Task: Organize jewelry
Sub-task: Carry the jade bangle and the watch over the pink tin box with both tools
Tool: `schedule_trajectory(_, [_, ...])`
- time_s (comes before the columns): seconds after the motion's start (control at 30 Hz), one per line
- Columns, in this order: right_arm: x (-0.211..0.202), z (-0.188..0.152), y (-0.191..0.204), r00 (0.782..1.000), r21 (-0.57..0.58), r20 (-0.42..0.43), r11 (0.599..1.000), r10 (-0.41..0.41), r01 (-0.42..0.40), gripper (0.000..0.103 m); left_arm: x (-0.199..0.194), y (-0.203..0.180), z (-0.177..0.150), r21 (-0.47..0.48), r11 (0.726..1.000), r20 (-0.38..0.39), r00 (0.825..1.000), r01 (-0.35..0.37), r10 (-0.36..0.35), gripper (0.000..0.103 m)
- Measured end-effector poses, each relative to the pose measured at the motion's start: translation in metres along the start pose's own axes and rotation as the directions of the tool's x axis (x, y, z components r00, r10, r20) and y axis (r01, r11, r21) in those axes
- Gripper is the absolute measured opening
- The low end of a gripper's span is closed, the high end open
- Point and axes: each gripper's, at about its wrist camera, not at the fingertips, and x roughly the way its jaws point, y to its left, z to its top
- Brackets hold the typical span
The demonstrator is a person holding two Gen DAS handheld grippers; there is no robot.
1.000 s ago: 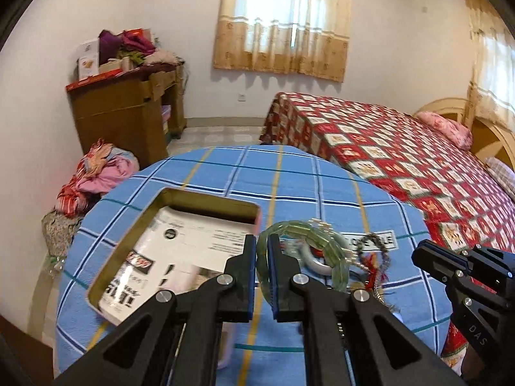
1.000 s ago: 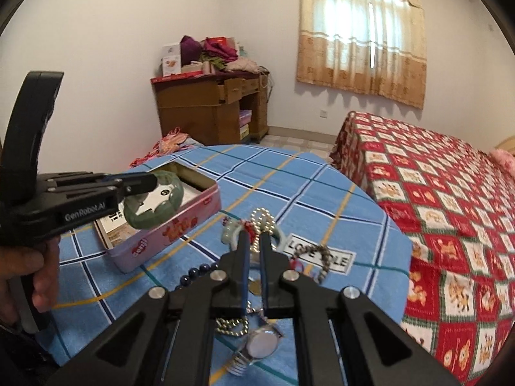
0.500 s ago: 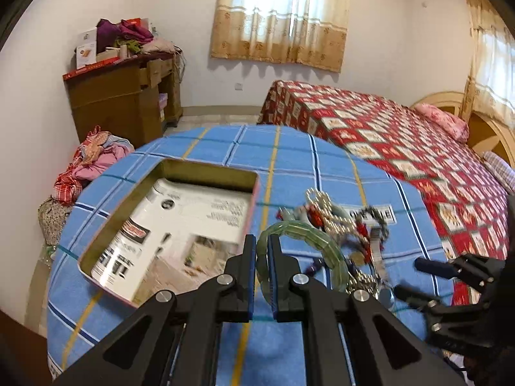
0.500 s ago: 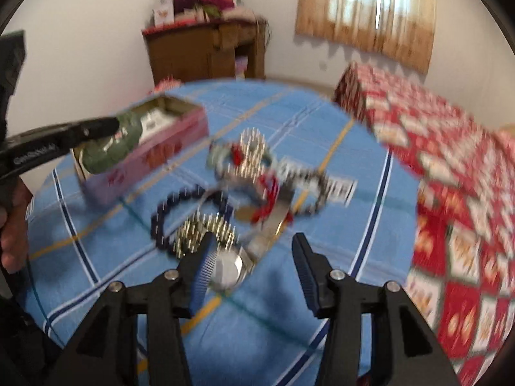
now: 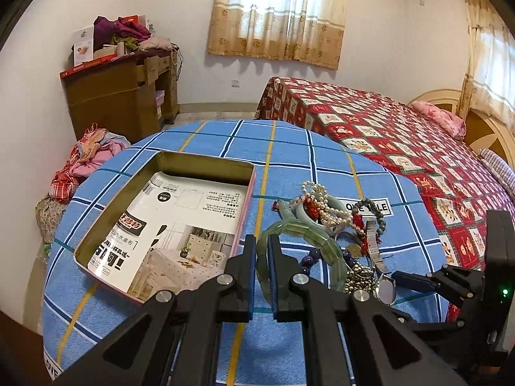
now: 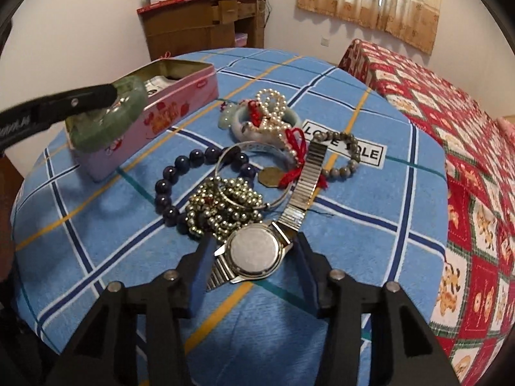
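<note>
The left gripper (image 5: 263, 273) is closed narrow on the rim of a green bangle (image 5: 325, 247), which juts forward and right from the fingers and hangs in the air, clear of the cloth (image 5: 289, 148). Just left of these fingers sits an open tin (image 5: 206, 162) with a printed card (image 5: 180, 225) lying flat inside. From the right wrist view, the bangle hovers beside the tin's near corner.

The right gripper (image 6: 254, 268) is spread wide, one finger on each side of a watch (image 6: 254, 254) that lies face down on the cloth; whether the pads touch the case I cannot tell. Its metal strap (image 6: 305, 183) runs forward from between the fingers. Just ahead and left lies a heap of silver beads (image 6: 225, 209), with a thin ring bangle over it and a dark bead bracelet (image 6: 180, 180) around its left. Further ahead are a pale jade bangle (image 6: 257, 132) tangled with pearls (image 6: 273, 106) and red cord, and to the right a grey bead bracelet (image 6: 347, 157). Beyond the table stand a bed (image 6: 450, 112) and a desk (image 6: 199, 29).
</note>
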Motion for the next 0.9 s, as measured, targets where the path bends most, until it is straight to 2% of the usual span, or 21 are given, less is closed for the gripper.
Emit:
schedule_trajectory(0.27, [-0.028, 0.014, 0.003, 0.994, -0.034, 0.104, 0.999, -0.022, 0.025, 0.051, -0.008, 0.005, 0.006, -0.004, 1.000, 0.020, 1.000, 0.003, -0.003, 0.006])
schedule_trajectory(0.5, [-0.046, 0.057, 0.010, 0.980, -0.105, 0.201, 0.994, 0.004, 0.018, 0.051, -0.020, 0.029, 0.027, -0.031, 0.999, 0.065, 0.997, -0.029, 0.031, 0.006])
schedule_trajectory(0.67, [-0.050, 0.091, 0.031, 0.959, -0.185, 0.273, 0.983, 0.072, -0.022, 0.051, -0.018, 0.055, 0.041, -0.051, 0.996, 0.075, 0.994, -0.077, 0.081, 0.006])
schedule_trajectory(0.9, [-0.031, 0.129, 0.066, 0.932, -0.246, 0.310, 0.962, 0.191, -0.115, 0.051, -0.001, 0.084, 0.055, -0.080, 0.991, 0.048, 0.992, -0.111, 0.115, 0.006])
